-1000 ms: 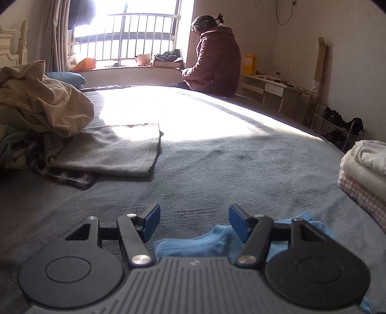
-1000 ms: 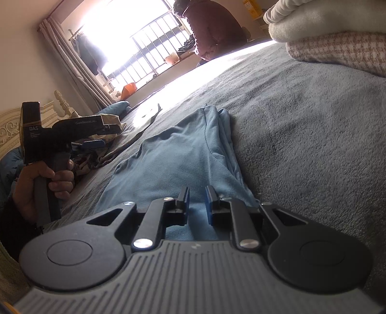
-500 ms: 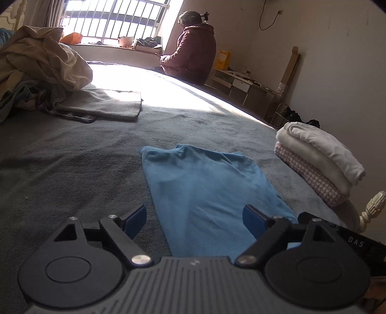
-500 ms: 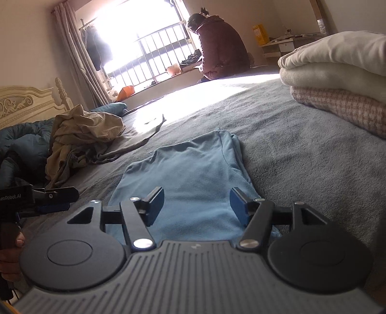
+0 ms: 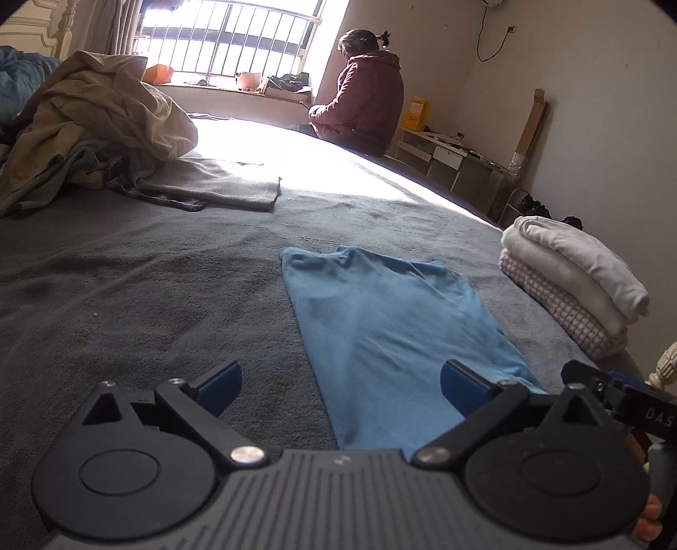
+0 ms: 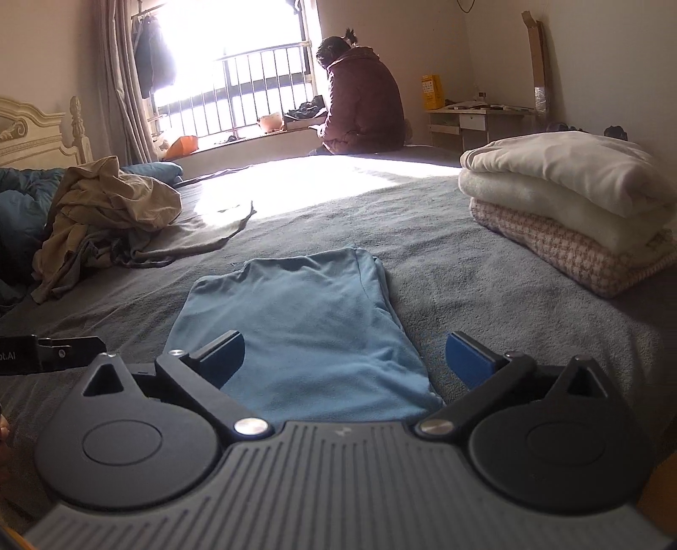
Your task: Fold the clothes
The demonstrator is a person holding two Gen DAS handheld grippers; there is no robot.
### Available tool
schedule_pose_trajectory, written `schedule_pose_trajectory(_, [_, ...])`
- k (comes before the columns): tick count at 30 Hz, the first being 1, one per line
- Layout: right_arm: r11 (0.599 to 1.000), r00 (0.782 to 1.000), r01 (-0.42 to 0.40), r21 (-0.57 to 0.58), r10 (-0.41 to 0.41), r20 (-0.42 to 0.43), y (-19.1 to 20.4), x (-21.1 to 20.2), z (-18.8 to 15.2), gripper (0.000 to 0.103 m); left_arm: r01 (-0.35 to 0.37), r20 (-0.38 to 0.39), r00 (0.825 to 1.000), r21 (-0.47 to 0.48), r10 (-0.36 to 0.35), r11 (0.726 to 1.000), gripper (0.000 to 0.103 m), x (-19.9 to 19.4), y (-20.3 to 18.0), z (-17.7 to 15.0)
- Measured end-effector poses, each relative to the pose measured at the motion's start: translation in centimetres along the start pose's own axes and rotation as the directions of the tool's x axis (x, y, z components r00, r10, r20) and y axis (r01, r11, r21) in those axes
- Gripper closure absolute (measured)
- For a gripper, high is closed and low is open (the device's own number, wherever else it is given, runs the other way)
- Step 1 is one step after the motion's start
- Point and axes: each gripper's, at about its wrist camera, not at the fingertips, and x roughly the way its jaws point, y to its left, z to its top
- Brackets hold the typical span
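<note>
The blue shirt (image 5: 393, 321) lies folded lengthwise on the grey bedspread (image 5: 148, 296), a stack of folded clothes (image 5: 571, 279) to its right. Both the left gripper (image 5: 340, 387) and right gripper (image 6: 345, 353) hover above its near end, jaws opening wide, pads clear of the cloth.

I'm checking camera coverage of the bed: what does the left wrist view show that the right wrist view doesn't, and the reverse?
Only the left wrist view: the wall socket with a dangling cord and the right gripper's black body at the right edge.

Only the right wrist view: the carved cream headboard, dark clothes hanging by the curtain, and the left gripper's black body at the left edge.

Both: the folded blue shirt lying flat on the grey bedcover, the stack of folded cream and checked clothes, the unfolded beige heap and a seated person in a maroon jacket.
</note>
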Motion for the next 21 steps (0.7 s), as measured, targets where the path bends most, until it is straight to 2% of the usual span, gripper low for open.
schedule_pose_trajectory(3, [0.999,1.000,0.017,0.029,-0.016,-0.023,-0.3,-0.1,-0.1,0.001,-0.023,-0.010,1.000,0.002,0.023,1.000,0.001,0.0,-0.3,-0.2])
schedule_pose_trajectory(8, [0.995,0.995,0.089,0.040,-0.088,-0.037,-0.6,0.0,0.0,0.001,-0.056,-0.026,0.998,0.005,0.056,0.998,0.000,0.4,-0.5,-0.6])
schedule_pose_trajectory(11, [0.996,0.996,0.083,0.043,-0.081,-0.045,-0.8,0.1,-0.1,0.001,-0.095,-0.040,0.995,0.009,0.095,0.995,0.000,1.0,-0.5,-0.7])
schedule_pose_trajectory(21, [0.989,0.991,0.131,-0.064,-0.133,-0.030,0.5,1.0,-0.8,0.001,-0.199,-0.084,0.976,0.030,0.201,0.980,0.000,2.5,-0.6,-0.9])
